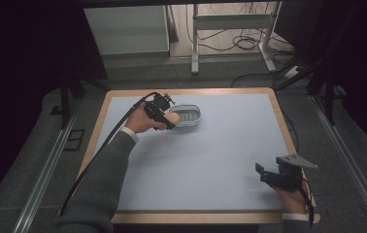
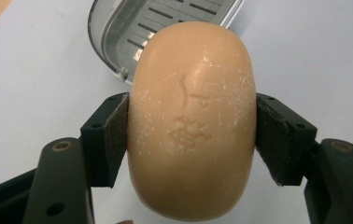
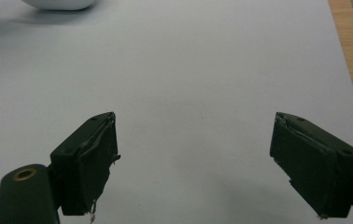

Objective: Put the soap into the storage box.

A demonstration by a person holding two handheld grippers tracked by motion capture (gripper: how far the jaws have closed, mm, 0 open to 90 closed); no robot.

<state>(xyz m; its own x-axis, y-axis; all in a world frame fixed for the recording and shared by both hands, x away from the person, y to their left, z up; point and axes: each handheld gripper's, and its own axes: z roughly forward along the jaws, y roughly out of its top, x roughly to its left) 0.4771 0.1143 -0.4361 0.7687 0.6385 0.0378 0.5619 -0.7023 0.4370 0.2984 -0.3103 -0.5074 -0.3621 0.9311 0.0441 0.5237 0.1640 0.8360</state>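
Note:
A peach-coloured oval bar of soap (image 2: 191, 121) sits between the pads of my left gripper (image 2: 192, 135), which is shut on it. In the high view that left gripper (image 1: 168, 120) holds the soap (image 1: 173, 118) at the near left rim of a grey slotted soap dish (image 1: 190, 115). The dish (image 2: 118, 32) lies just beyond the soap, its ribbed floor showing. My right gripper (image 1: 264, 173) rests near the table's front right corner; its jaws (image 3: 193, 163) stand wide open with bare table between them.
The table top (image 1: 210, 155) is a pale blue mat with a wooden border (image 1: 186, 91). A white rounded thing (image 3: 58, 3) lies at the far left in the right gripper view. Beyond the table stand a metal frame (image 1: 230, 29) and floor cables.

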